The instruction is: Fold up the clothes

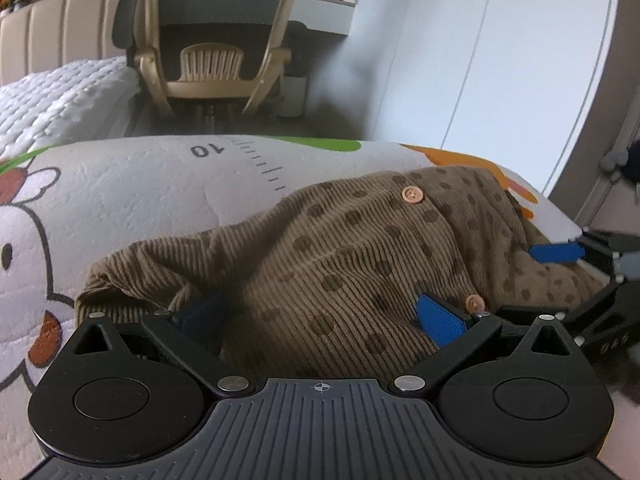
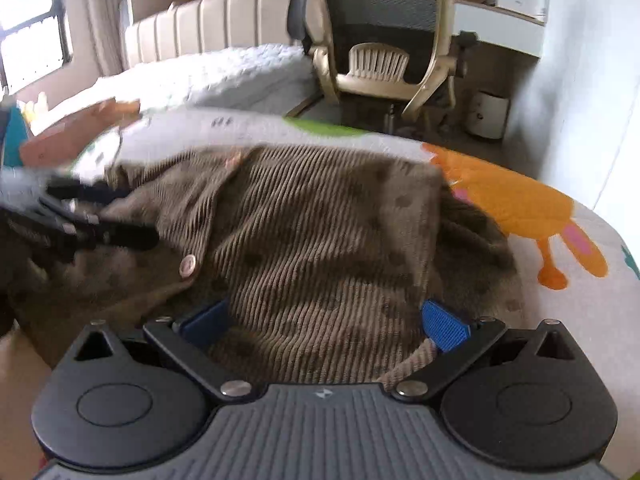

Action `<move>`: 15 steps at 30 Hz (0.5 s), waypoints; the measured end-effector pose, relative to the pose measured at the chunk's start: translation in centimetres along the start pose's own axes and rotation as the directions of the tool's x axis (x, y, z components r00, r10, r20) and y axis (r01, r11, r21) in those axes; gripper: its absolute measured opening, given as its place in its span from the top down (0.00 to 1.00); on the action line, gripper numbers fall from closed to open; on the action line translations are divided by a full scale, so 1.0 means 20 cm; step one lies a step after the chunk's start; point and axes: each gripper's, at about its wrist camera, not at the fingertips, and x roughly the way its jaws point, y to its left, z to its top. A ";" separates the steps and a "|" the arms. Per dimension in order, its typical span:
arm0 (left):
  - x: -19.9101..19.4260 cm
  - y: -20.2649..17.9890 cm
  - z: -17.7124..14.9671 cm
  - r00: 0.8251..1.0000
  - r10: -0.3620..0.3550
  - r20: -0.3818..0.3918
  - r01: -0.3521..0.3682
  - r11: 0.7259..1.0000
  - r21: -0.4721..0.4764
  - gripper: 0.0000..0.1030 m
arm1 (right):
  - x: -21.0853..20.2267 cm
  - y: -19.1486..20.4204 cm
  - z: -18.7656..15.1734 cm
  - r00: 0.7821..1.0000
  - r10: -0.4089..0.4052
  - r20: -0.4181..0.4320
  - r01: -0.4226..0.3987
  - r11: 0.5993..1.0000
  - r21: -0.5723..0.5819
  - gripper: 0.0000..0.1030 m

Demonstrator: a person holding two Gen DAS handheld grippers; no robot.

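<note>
A brown ribbed cardigan with darker dots and round buttons [image 1: 320,256] lies bunched on a cartoon-print mat [image 1: 132,196]. My left gripper [image 1: 320,316] is open, its blue pads [image 1: 442,320] spread wide with the fabric between them. My right gripper [image 2: 324,322] is also open, pads [image 2: 446,326] on either side of the cardigan's near edge [image 2: 320,248]. The right gripper also shows at the right edge of the left wrist view [image 1: 560,252]. The left gripper appears blurred at the left of the right wrist view [image 2: 80,216].
A beige mesh office chair [image 1: 216,32] stands beyond the mat. A white quilted bed [image 1: 60,96] with a padded headboard is at the left. A white wardrobe [image 1: 480,48] stands on the right, a desk [image 2: 496,20] behind the chair.
</note>
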 end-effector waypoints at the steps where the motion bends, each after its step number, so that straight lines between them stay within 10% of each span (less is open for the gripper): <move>1: 0.00 0.00 0.00 1.000 -0.001 0.002 0.001 1.000 0.000 0.00 | -0.03 0.00 0.01 1.000 0.006 0.023 -0.006 1.000 0.016 0.00; 6: -0.02 -0.01 -0.02 1.000 0.006 0.019 -0.006 1.000 0.004 0.00 | -0.09 0.10 0.00 0.994 0.113 0.014 -0.112 0.993 -0.027 0.00; 15: -0.05 -0.02 -0.04 0.999 0.018 0.045 -0.018 1.000 -0.014 0.00 | 0.02 0.24 -0.11 0.999 0.004 -0.033 -0.008 0.994 -0.112 0.00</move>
